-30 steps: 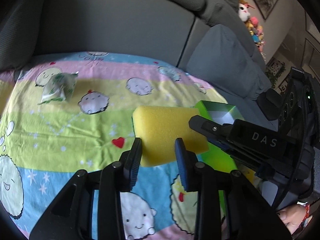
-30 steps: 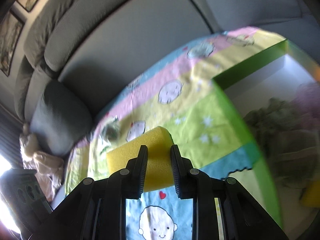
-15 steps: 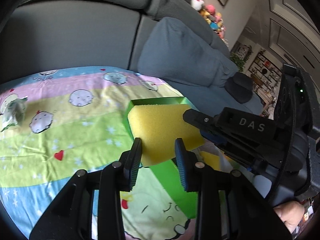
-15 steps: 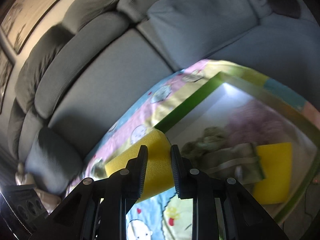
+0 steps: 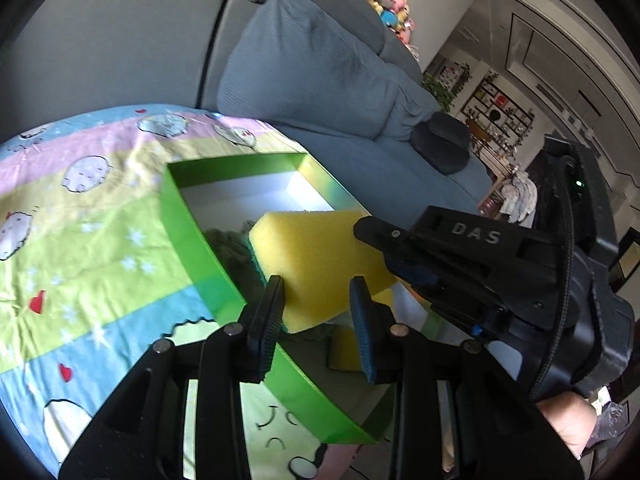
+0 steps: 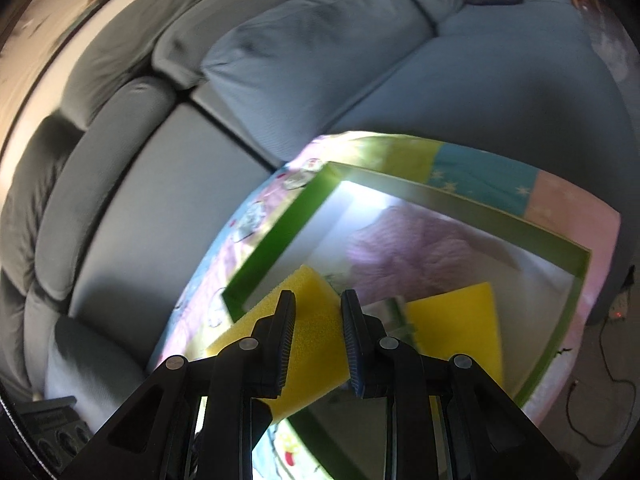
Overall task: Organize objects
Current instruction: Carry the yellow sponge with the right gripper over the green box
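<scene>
- The left gripper [image 5: 318, 300] and the right gripper [image 6: 318, 312] both clamp the same yellow sponge [image 5: 316, 260], each set of fingers narrowed onto one of its edges.
- In the left wrist view the right gripper reaches in from the right and bites the sponge's far right corner.
- The sponge hangs in the air over the green box [image 5: 188, 240], above its near wall and partly over its white inside.
- The green box sits on a pastel cartoon-print blanket [image 5: 80, 240] spread across a grey sofa [image 5: 120, 40].
- Inside the box lie a second yellow sponge [image 6: 456, 320], a purple knitted cloth [image 6: 408, 248] and a greenish-grey cloth [image 5: 230, 246]; the second sponge lies beside the purple cloth, towards the box's near right side in the right wrist view.
- A large grey cushion [image 5: 312, 76] leans on the sofa behind the box.
- A row of plush toys [image 5: 384, 0] sits on top of the sofa back.
- Part of a person's hand [image 5: 568, 424] shows under the right gripper's body.
</scene>
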